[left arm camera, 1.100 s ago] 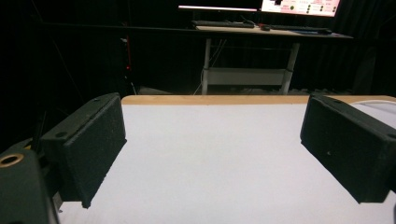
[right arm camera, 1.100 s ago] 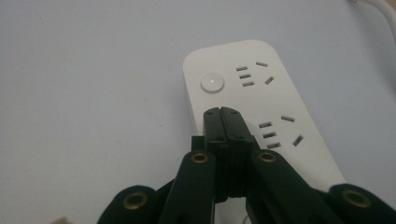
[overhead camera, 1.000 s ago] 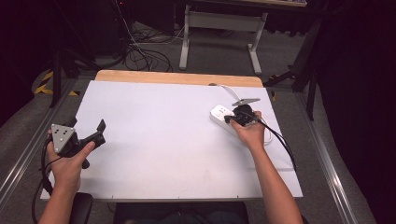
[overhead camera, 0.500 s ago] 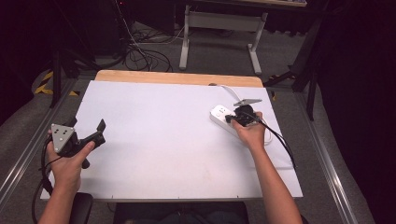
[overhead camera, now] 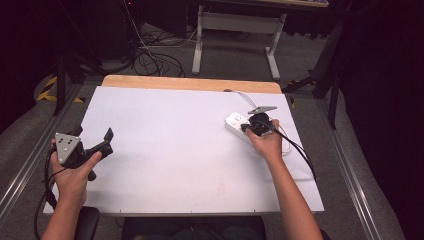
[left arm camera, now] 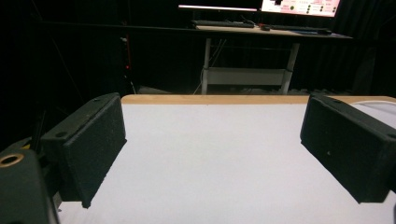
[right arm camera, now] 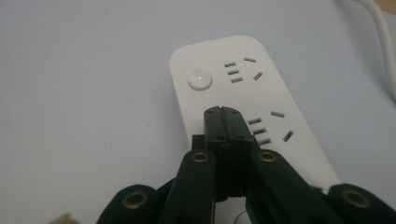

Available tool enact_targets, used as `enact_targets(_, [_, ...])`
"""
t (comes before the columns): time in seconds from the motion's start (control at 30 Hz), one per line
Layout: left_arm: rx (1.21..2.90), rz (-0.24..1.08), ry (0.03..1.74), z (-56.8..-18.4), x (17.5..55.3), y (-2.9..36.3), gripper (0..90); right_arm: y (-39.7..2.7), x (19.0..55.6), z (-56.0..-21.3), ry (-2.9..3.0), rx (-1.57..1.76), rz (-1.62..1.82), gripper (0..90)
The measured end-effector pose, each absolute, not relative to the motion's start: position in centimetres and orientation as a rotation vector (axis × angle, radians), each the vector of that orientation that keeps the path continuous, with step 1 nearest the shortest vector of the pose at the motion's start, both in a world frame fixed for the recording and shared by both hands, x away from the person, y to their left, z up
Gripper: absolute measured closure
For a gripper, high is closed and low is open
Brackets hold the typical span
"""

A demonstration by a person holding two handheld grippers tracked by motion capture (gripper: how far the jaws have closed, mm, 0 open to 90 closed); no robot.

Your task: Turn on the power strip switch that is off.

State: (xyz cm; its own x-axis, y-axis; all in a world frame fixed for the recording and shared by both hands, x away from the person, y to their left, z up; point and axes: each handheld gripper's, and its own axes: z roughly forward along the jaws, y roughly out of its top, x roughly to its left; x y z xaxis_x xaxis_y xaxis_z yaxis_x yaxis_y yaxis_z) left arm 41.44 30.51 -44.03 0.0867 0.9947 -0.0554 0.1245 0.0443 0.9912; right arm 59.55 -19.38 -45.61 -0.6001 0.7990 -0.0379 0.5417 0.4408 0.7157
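White table (overhead camera: 175,150) is lying under both hands: right gripper (right arm camera: 223,112), jaws pressed together, is sitting over the power strip (right arm camera: 219,60); left gripper (left arm camera: 210,154) is hovering, jaws spread.

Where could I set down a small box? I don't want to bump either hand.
The white sheet lies bare between the left tool and the power strip, and along its far edge by the wooden strip. The right side is crowded: right tool, strip and cables.

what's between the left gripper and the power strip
Only bare white table top lies between left gripper and power strip, as the high view shows.
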Motion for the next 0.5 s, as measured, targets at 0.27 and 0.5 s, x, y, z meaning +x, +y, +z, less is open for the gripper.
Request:
enact_targets(0.27, [1.302,1.046,1.255,-44.03,41.42,30.56,7.2,-19.41,59.57,-45.61,2.328,1.14,0.958,90.0])
enact_targets(0.5, [1.305,1.047,1.254,-44.04,41.42,30.57,7.2,-19.43,59.59,-45.6,2.329,1.142,0.959,90.0])
